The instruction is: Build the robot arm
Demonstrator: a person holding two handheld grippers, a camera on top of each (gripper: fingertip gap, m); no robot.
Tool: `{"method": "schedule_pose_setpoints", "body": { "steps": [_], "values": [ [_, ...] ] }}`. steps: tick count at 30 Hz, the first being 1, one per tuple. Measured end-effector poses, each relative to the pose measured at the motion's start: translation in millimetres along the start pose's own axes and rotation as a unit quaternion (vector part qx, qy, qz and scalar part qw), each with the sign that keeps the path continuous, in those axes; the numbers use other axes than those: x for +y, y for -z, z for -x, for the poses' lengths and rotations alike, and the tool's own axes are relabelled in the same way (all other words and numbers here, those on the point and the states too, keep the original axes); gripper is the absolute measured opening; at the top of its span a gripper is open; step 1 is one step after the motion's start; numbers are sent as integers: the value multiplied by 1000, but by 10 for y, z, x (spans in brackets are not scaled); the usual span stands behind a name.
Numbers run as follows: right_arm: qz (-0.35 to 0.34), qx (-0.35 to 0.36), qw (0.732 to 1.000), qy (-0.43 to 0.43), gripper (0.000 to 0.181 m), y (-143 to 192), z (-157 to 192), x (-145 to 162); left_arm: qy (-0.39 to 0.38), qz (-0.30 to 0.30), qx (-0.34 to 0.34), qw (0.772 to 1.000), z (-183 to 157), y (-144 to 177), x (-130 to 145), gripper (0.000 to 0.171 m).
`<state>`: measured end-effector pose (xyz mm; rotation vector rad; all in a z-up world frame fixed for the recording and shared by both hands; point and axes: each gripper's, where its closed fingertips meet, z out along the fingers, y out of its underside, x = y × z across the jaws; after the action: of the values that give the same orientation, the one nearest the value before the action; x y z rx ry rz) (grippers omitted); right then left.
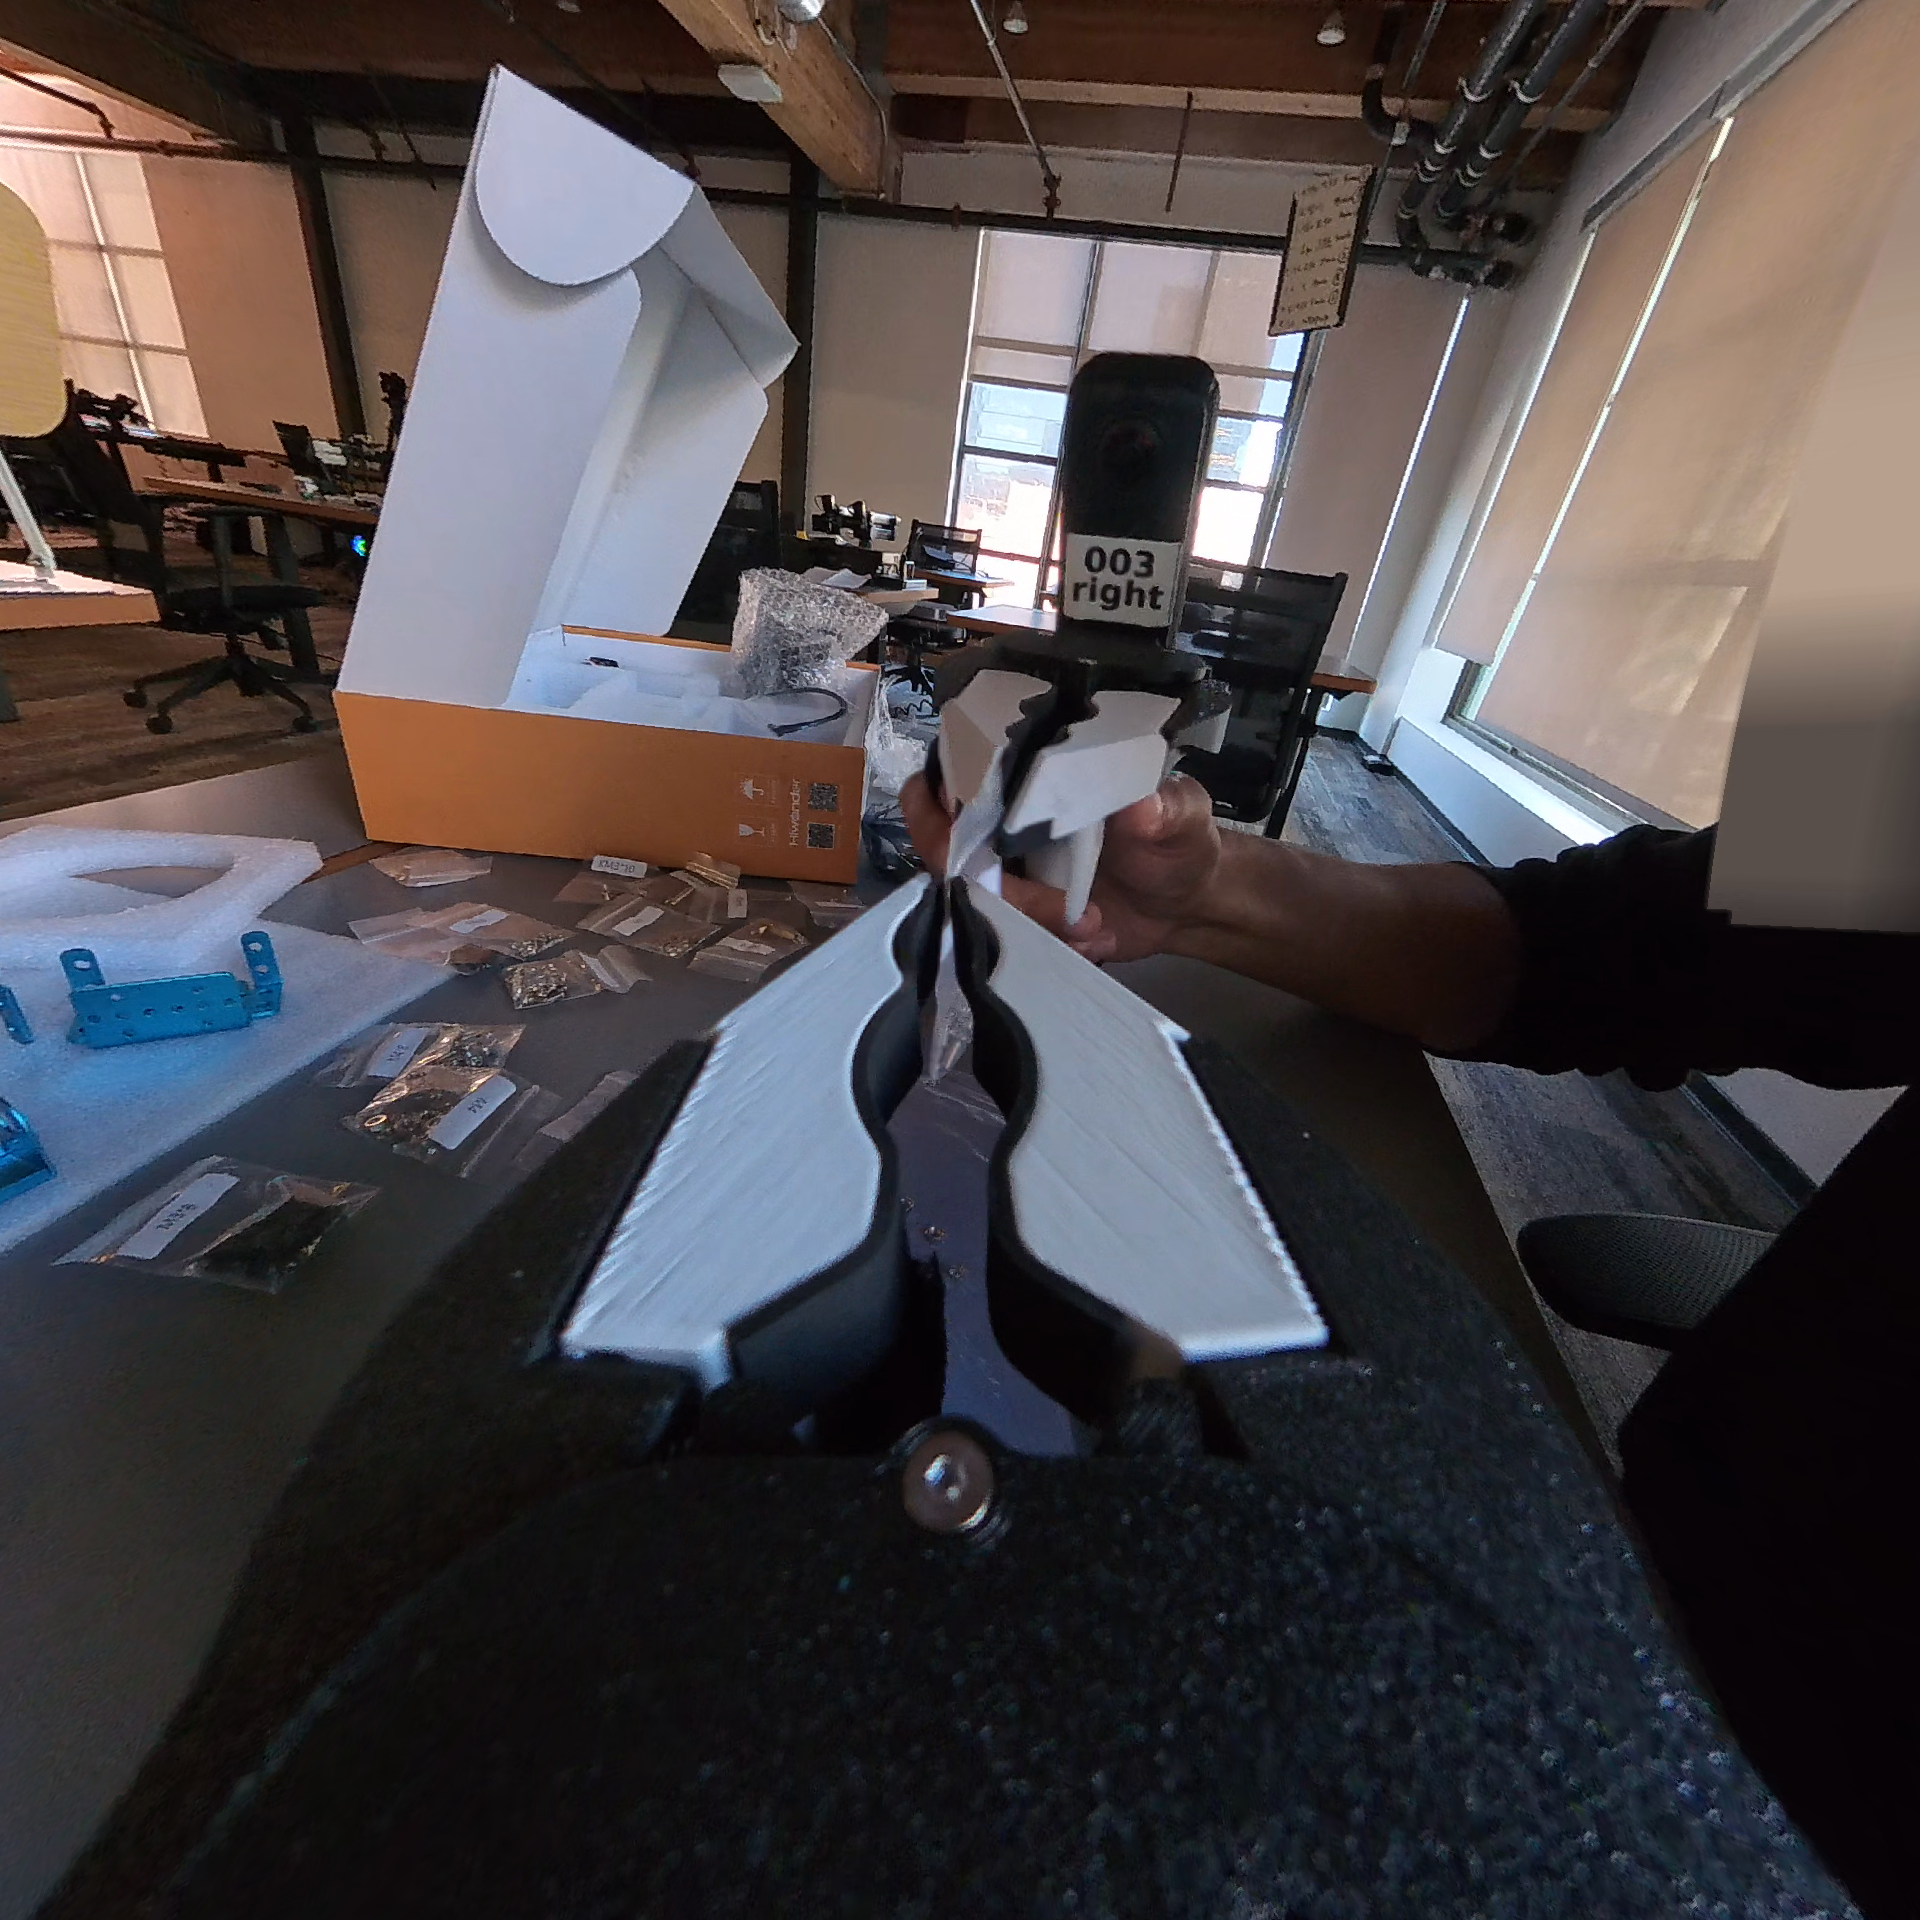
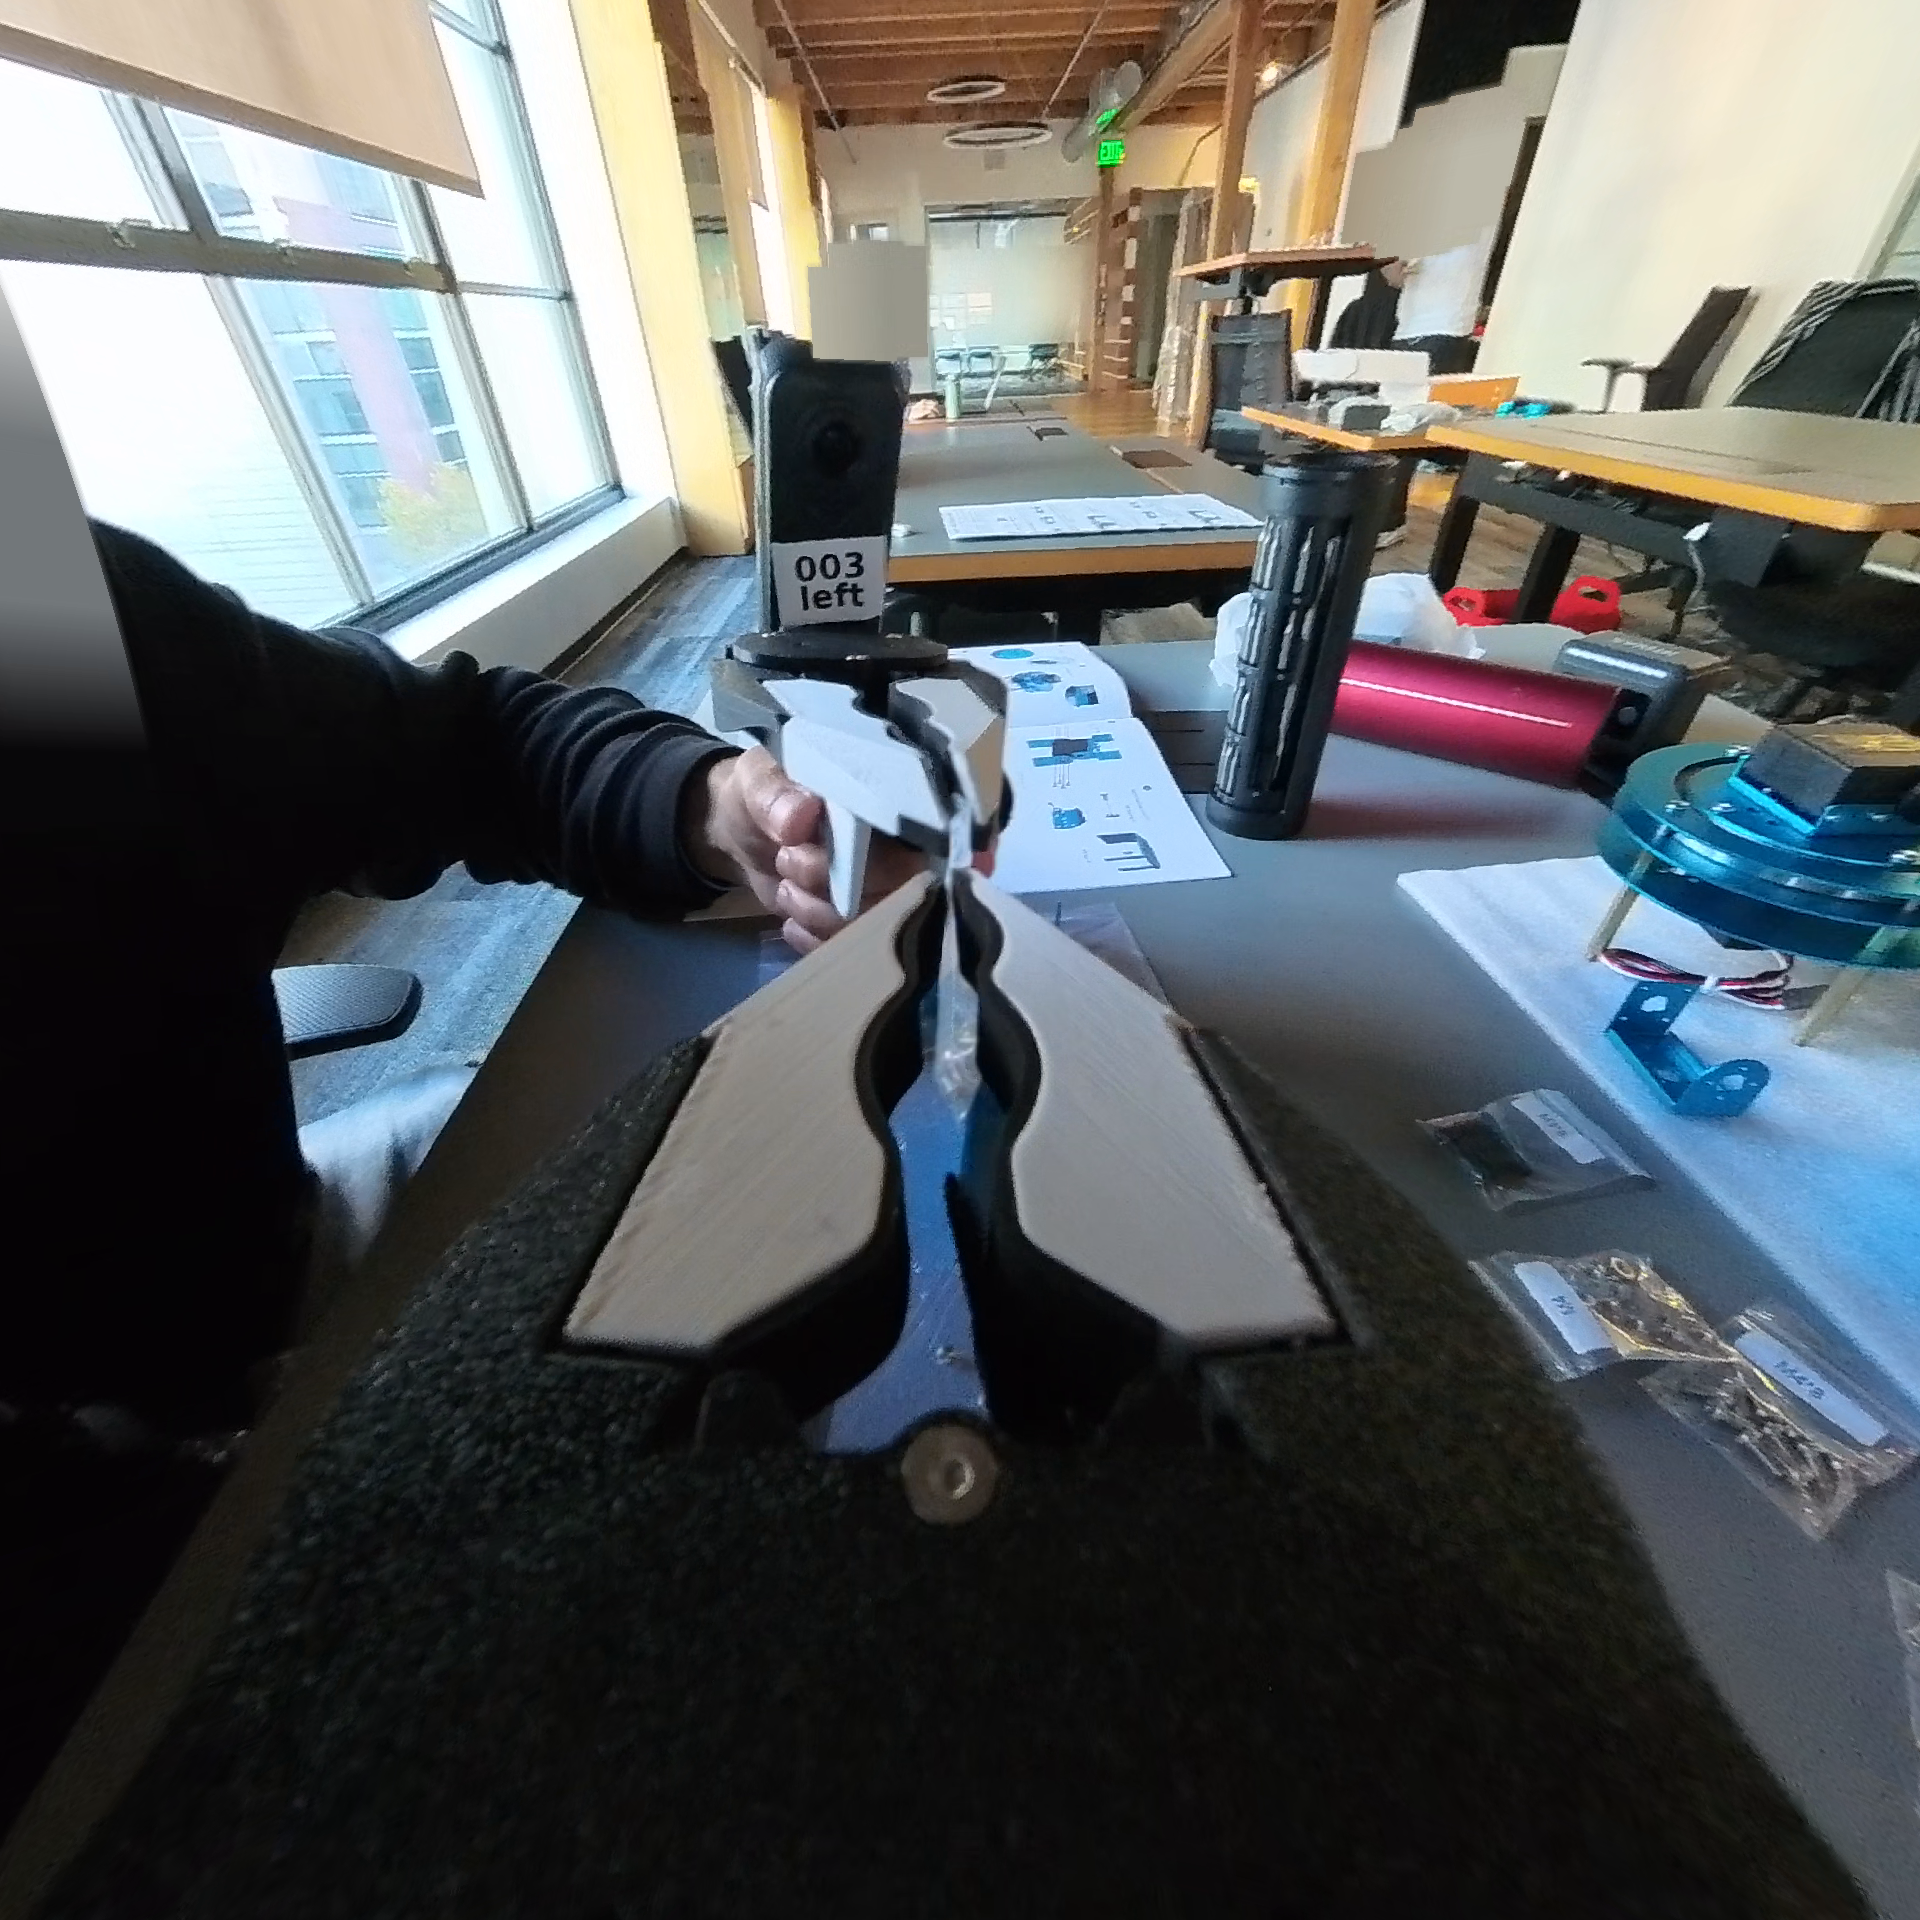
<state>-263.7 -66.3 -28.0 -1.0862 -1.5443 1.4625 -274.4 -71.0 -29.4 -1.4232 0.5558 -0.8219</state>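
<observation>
My two grippers meet tip to tip above the grey table (image 1: pixel 260 1382). My left gripper (image 1: pixel 943 891) is shut on a small clear plastic bag (image 1: pixel 951 1023), which hangs in the gap between its fingers. In the same view my right gripper (image 1: pixel 975 847) faces me, held in a hand, and pinches the same bag from the far side. In the right wrist view my right gripper (image 2: pixel 951 885) is shut on the clear bag (image 2: pixel 951 1029), and my left gripper (image 2: pixel 951 831) grips the bag's other end. What the bag holds cannot be made out.
An open orange box (image 1: pixel 613 790) with a raised white lid stands at the back. Several small bags of hardware (image 1: pixel 540 977) and blue brackets (image 1: pixel 166 1003) lie on white foam. A booklet (image 2: pixel 1101 810), black cylinder (image 2: pixel 1288 644), red cylinder (image 2: pixel 1465 717) and blue round assembly (image 2: pixel 1756 862) sit on the table.
</observation>
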Motion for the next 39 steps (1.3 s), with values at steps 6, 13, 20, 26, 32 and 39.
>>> {"method": "schedule_pose_setpoints", "body": {
  "steps": [6,13,20,26,32,39],
  "values": [
    [-4,15,1000,15,0,-25,-3,1,-4,8,10,1000,-51,-23,36,0],
    [-2,-11,1000,-1,0,-46,52,20,-4,8,16,1000,-62,-13,38,0],
    [2,1,1000,11,0,-53,47,19,-14,17,25,999,-102,-22,75,0],
    [7,-1,1000,21,13,9,43,-15,-65,50,-12,997,-31,-49,175,0],
    [53,15,997,51,16,-6,8,113,-101,73,-9,992,-109,-83,267,0],
    [80,29,995,48,16,-38,-56,224,-91,78,-6,993,-103,-84,291,0]
  ]
}}
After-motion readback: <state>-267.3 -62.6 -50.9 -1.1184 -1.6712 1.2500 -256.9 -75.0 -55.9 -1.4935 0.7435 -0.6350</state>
